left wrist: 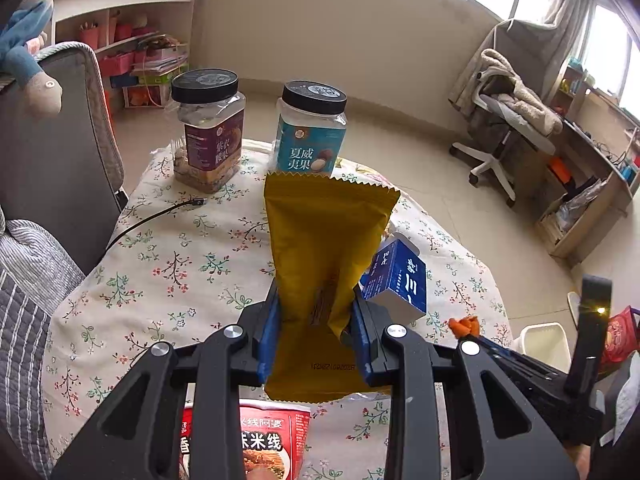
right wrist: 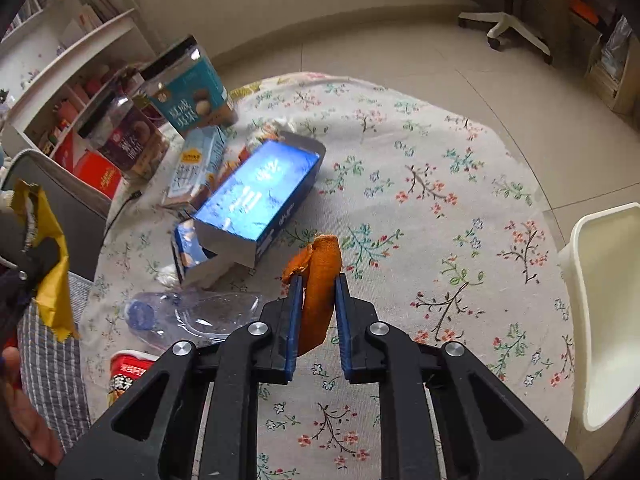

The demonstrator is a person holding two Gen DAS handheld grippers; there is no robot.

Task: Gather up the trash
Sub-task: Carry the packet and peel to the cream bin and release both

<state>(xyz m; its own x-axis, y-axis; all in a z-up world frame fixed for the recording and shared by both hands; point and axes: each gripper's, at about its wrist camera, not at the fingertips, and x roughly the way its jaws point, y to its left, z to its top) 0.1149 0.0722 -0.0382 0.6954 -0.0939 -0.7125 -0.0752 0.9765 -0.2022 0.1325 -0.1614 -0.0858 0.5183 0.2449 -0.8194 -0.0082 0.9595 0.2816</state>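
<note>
My left gripper (left wrist: 316, 308) is shut on a yellow snack wrapper (left wrist: 324, 232) and holds it upright above the floral table (left wrist: 168, 264). The wrapper also shows at the left edge of the right wrist view (right wrist: 52, 264). My right gripper (right wrist: 318, 280) is shut on a piece of orange peel (right wrist: 320, 280) above the table; the peel also shows in the left wrist view (left wrist: 464, 325). On the table lie a blue carton (right wrist: 260, 192), a smaller blue and white box (right wrist: 192, 248), a crushed clear plastic bottle (right wrist: 192, 316) and a red noodle cup (left wrist: 260, 440).
Two black-lidded jars, one purple (left wrist: 210, 132) and one teal (left wrist: 310, 128), stand at the table's far side with a black cable (left wrist: 152, 216) beside them. A white bin (right wrist: 600, 312) stands off the table's right edge. A grey chair (left wrist: 52, 140) is at left.
</note>
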